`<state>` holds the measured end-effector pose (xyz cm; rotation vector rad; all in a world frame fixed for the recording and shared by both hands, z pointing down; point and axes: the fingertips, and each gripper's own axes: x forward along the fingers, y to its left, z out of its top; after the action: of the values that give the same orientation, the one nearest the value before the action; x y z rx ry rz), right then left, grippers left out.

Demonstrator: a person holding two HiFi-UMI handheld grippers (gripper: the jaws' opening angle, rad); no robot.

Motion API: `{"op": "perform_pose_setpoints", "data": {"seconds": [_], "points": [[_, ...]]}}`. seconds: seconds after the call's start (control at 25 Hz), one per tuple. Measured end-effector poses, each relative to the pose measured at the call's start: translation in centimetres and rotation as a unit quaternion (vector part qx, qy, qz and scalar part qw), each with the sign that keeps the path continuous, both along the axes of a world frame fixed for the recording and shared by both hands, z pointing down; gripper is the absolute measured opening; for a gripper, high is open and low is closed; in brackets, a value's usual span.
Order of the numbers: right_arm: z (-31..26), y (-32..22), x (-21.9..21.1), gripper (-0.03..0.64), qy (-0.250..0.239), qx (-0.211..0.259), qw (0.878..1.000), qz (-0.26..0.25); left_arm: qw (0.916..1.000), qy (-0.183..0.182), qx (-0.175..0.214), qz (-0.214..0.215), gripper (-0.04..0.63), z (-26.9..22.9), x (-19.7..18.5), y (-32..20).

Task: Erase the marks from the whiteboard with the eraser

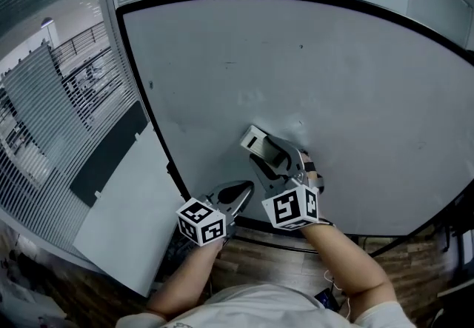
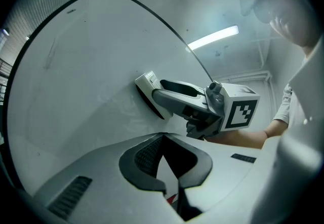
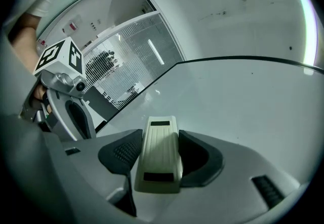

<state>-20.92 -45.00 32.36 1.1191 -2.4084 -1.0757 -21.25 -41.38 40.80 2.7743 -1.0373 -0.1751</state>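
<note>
The whiteboard [image 1: 333, 97] fills the head view, framed in black, with only faint smears [image 1: 255, 97] and a few tiny dark specks on it. A cream eraser [image 1: 254, 139] is pressed flat against the lower middle of the board, and my right gripper [image 1: 262, 149] is shut on it. The right gripper view has the eraser [image 3: 158, 162] clamped between both dark pads. My left gripper [image 1: 235, 193] hangs just below and to the left, near the board's bottom edge, shut and empty. From the left gripper view, the eraser [image 2: 149, 91] lies against the board ahead of the left gripper [image 2: 163, 137].
A glass wall with blinds [image 1: 52, 112] runs along the left. A pale grey panel [image 1: 126, 223] leans beside the board's lower left corner. Wooden floor [image 1: 281, 256] shows under the board, with dark cables [image 1: 455, 245] at the lower right.
</note>
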Motion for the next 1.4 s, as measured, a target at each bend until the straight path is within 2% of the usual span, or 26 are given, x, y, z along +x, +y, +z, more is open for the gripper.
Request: {"op": "perform_pose_setpoints", "data": {"seconds": [0.12,0.32,0.6,0.72,0.84,1.0,1.08,1.2,1.4], "points": [[-1.5,0.3,0.4,0.235,-0.009,0.006,1.0,-0.003,1.0,0.002,0.0,-0.008,0.006,0.0,-0.7,0.3],[-9.2,0.9,2.9,0.236,-0.033,0.07,0.997,0.003,0.9999,-0.006,0.004,-0.011,0.006,-0.5,-1.0,-0.1],[-22.2,2.3,8.8,0.236,-0.114,0.159,0.98,0.042,0.9997,-0.021,0.008,0.002,0.006,-0.9,0.1,-0.3],[-26.4,2.6,11.1,0.235,-0.122,0.18,0.974,0.067,0.9997,-0.023,0.007,0.005,0.006,-0.9,0.3,-0.4],[-28.5,2.8,11.3,0.235,-0.116,0.196,0.971,0.073,0.9997,-0.022,0.007,0.006,0.006,-1.1,0.3,-0.4],[-28.2,3.2,9.9,0.235,-0.11,0.201,0.971,0.067,0.9996,-0.027,0.01,0.003,0.006,-1.4,0.4,-0.4],[-26.6,3.1,8.4,0.235,-0.084,0.195,0.975,0.064,0.9994,-0.032,0.011,0.0,0.006,-1.3,0.5,-0.4],[-22.4,2.5,5.0,0.235,-0.033,0.178,0.982,0.054,0.9994,-0.034,0.007,-0.006,0.006,-0.5,0.2,-0.6],[-15.1,1.0,-0.1,0.235,-0.014,0.138,0.99,0.018,0.9992,-0.039,-0.002,-0.012,0.006,0.1,-0.2,-1.0]]}}
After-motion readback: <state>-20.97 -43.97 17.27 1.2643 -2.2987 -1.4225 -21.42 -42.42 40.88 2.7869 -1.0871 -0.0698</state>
